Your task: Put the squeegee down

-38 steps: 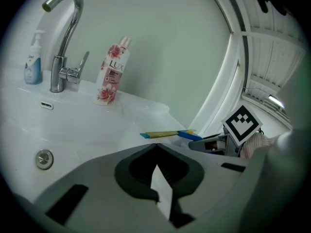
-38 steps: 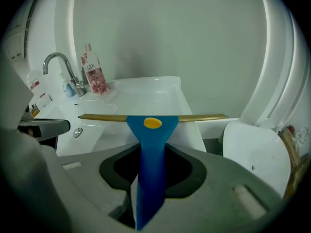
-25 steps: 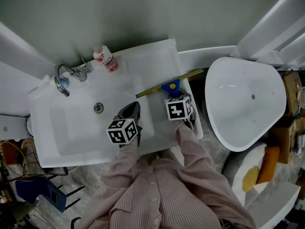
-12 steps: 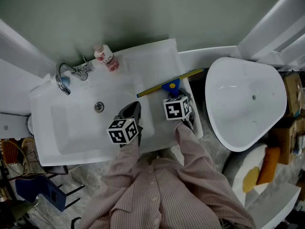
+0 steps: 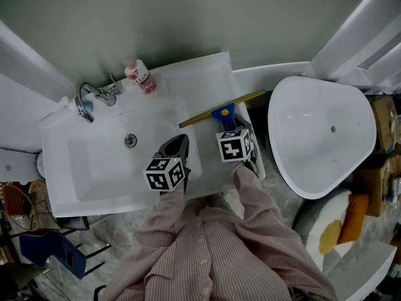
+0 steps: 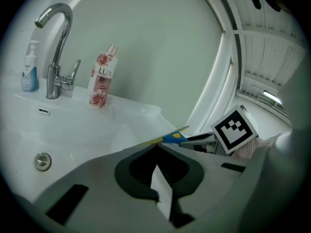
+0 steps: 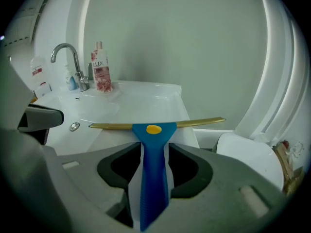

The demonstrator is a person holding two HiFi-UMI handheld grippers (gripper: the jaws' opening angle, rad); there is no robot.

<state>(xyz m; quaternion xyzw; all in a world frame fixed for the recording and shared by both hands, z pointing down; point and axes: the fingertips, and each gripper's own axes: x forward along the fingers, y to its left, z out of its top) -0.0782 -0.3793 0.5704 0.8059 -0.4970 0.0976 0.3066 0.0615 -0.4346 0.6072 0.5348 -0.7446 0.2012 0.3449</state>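
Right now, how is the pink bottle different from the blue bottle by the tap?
The pink bottle is taller, with flowers on it; the blue bottle is shorter and plain. In the left gripper view the pink bottle stands right of the tap, the blue bottle left of it. Both stand upright on the back ledge of the sink.

The sink (image 5: 94, 168) is white, smooth and shiny. The tap (image 6: 56, 86) is shiny metal. The squeegee (image 7: 154, 178) has a blue plastic handle with small ridges. The sleeve (image 5: 250, 212) is striped cloth.
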